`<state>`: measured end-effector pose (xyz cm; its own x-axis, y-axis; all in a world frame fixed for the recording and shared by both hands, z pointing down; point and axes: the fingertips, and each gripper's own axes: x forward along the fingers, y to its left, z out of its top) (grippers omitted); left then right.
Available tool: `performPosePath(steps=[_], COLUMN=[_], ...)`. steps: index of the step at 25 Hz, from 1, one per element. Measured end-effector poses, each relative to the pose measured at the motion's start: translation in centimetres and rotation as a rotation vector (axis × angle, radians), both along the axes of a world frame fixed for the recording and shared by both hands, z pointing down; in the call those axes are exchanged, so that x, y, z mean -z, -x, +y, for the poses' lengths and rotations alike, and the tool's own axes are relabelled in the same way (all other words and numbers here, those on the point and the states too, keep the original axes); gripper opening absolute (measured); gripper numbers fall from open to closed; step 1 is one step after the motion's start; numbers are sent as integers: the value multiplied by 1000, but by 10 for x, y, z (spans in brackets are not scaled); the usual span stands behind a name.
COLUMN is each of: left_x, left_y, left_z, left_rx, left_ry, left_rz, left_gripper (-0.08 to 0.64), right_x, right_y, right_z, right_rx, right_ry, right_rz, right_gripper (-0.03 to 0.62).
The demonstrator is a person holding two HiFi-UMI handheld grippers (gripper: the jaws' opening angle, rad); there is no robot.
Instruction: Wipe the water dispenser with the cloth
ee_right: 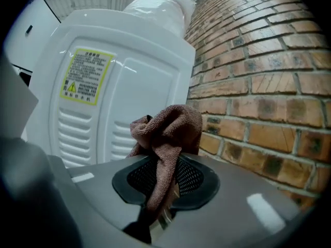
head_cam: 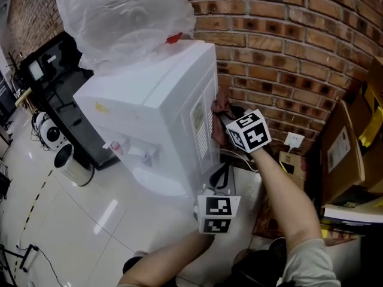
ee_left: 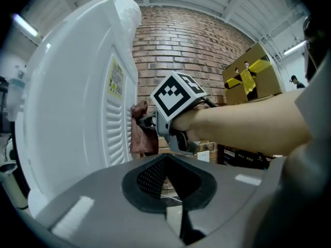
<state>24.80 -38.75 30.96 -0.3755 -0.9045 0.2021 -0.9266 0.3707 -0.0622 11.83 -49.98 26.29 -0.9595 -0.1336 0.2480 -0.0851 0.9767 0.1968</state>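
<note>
**A:** Where's the cloth?

**B:** The brown cloth [ee_right: 168, 130] is clamped in my right gripper [ee_right: 164, 190]. It's bunched just ahead of the tips, with its length running along the jaws. It seems to touch the vented back of the water dispenser [ee_right: 119, 87], which stands upright on that gripper's left. The brick wall [ee_right: 258, 87] is close on its right.

**A:** And the other?

**B:** My left gripper [ee_left: 168, 182] is closed on nothing, lower and behind the right one. I'd judge the wipe runs along that upright panel.

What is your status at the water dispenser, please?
Right tool shut on brown cloth, against vented panel of water dispenser. Left tool shut, empty. Brick wall close.
</note>
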Motion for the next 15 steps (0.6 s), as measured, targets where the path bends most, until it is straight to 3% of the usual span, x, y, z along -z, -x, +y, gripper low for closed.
performPosePath(steps=[6, 15], left_x=[-48, -111], left_y=[-2, 3], left_z=[11, 11], left_rx=[21, 28], left_ry=[33, 98], left_rz=[56, 73], left_gripper=[0, 0], right_x=[-53, -138], right_y=[-2, -4], right_z=[1, 6], right_rx=[7, 28], right_ry=[35, 57], right_rz=[42, 147], right_gripper=[94, 94])
